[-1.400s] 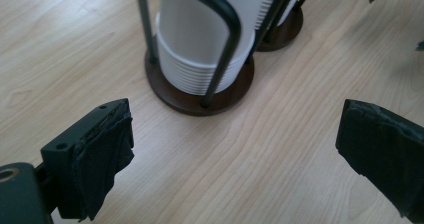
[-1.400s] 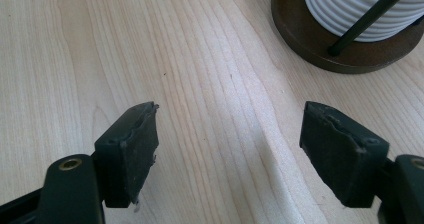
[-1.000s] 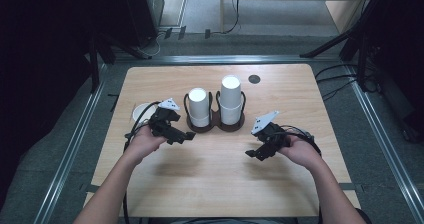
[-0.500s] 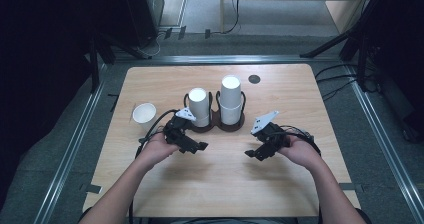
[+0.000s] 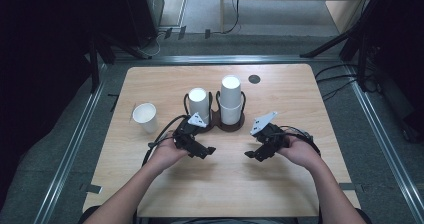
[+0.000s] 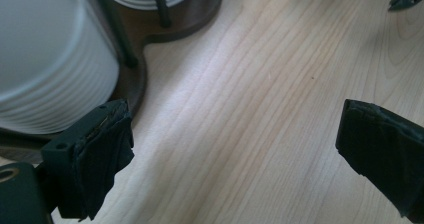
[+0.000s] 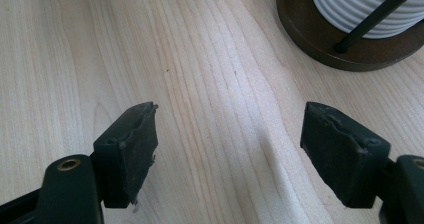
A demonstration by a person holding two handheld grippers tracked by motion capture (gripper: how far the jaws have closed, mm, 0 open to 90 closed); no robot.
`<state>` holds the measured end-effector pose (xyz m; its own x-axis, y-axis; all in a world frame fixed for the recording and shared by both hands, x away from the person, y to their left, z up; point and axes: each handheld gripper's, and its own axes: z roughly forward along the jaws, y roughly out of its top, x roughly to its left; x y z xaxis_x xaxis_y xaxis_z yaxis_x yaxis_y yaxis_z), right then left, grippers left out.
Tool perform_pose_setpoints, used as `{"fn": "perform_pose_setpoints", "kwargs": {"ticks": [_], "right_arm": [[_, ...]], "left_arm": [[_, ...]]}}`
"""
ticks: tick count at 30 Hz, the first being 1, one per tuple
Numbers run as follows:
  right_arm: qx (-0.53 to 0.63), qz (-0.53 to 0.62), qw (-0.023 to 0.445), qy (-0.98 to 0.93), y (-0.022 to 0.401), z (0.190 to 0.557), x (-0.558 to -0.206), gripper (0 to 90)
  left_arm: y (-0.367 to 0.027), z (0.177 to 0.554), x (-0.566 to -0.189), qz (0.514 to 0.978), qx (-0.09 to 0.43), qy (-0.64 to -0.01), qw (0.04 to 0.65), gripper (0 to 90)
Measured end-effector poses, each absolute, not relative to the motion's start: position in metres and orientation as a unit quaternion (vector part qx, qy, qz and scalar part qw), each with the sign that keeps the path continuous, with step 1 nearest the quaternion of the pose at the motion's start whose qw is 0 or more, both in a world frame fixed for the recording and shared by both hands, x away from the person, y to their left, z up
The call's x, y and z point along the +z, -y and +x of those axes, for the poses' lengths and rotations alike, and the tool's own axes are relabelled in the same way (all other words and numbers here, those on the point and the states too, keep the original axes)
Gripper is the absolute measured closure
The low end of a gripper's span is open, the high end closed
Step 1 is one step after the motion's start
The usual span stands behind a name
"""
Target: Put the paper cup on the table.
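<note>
Near the cup holder (image 5: 220, 120), both grippers, left (image 5: 200, 150) and right (image 5: 256, 153), wait with fingers spread, holding nothing; next probably comes grabbing a cup.

Two stacks of white paper cups stand inverted in a dark wire holder (image 5: 216, 123) mid-surface: the left stack (image 5: 198, 102) is shorter, the right stack (image 5: 230, 99) taller. A single white cup (image 5: 145, 117) stands upright, mouth up, well left of the holder.
</note>
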<state>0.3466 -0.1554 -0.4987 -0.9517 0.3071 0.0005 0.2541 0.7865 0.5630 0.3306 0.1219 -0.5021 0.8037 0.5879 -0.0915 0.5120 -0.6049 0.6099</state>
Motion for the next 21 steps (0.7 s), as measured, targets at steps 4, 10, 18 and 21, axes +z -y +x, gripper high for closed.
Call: {"fn": "perform_pose_setpoints", "kwargs": {"ticks": [4, 10, 18, 21], "right_arm": [[0.29, 0.146, 0.047, -0.945, 0.154, 0.347, -0.5, 22.8], [0.284, 0.142, 0.047, -0.947, 0.153, 0.346, -0.501, 22.7], [0.281, 0.138, 0.046, -0.948, 0.152, 0.345, -0.502, 22.6], [0.281, 0.136, 0.046, -0.949, 0.152, 0.345, -0.502, 22.6]], "left_arm": [[-0.113, 0.328, -0.508, 0.9, 0.055, -0.297, 0.314, 2.2], [-0.105, 0.326, -0.512, 0.904, 0.057, -0.288, 0.31, 2.2], [-0.103, 0.326, -0.513, 0.907, 0.063, -0.282, 0.308, 2.2], [-0.103, 0.326, -0.514, 0.908, 0.062, -0.282, 0.305, 2.2]]}}
